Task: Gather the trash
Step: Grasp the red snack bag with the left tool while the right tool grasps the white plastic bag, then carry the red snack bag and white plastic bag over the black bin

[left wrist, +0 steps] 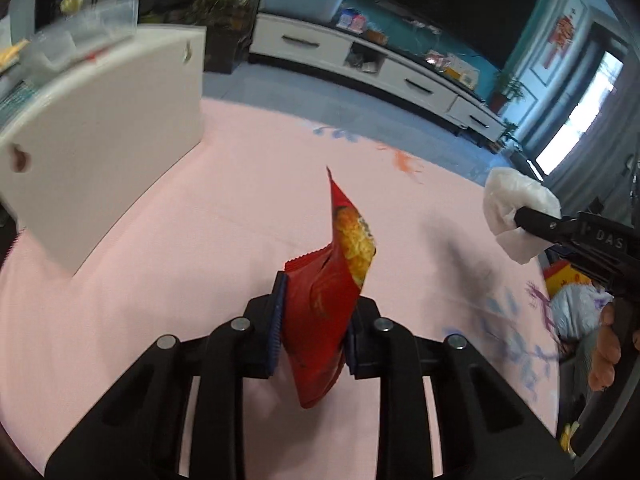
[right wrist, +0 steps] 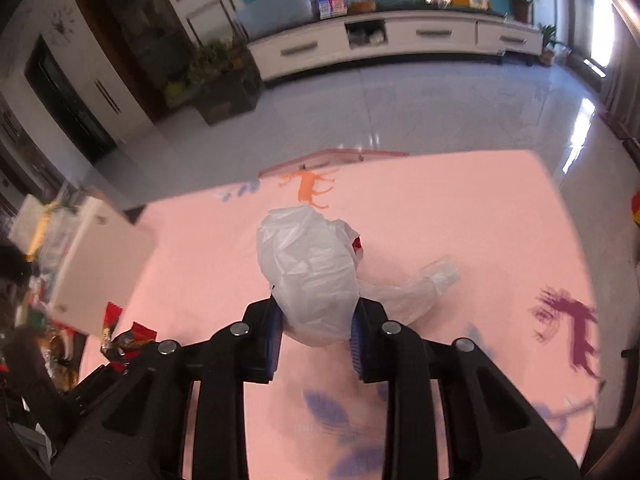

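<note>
Two tools, left tool (left wrist: 314, 320) clamping one red snack wrapper (left wrist: 332, 280), right tool (right wrist: 316, 332) clamping one white plastic bag (right wrist: 308, 268)

Readable lettering: one partial mark only.

In the left wrist view, pale capitals "DAS" stand on the black body of the right gripper (left wrist: 520, 216), near the right edge of the picture; the letters run on toward the edge and are cut off there, so the full word cannot be read. The red snack packet (left wrist: 332, 292) carries printing and a picture of food on its face, but no letters on it can be made out. The red hangings on the far wall (left wrist: 560, 36) and the small boxes on the white TV cabinet (right wrist: 400, 36) bear marks too blurred and too small to read.
</note>
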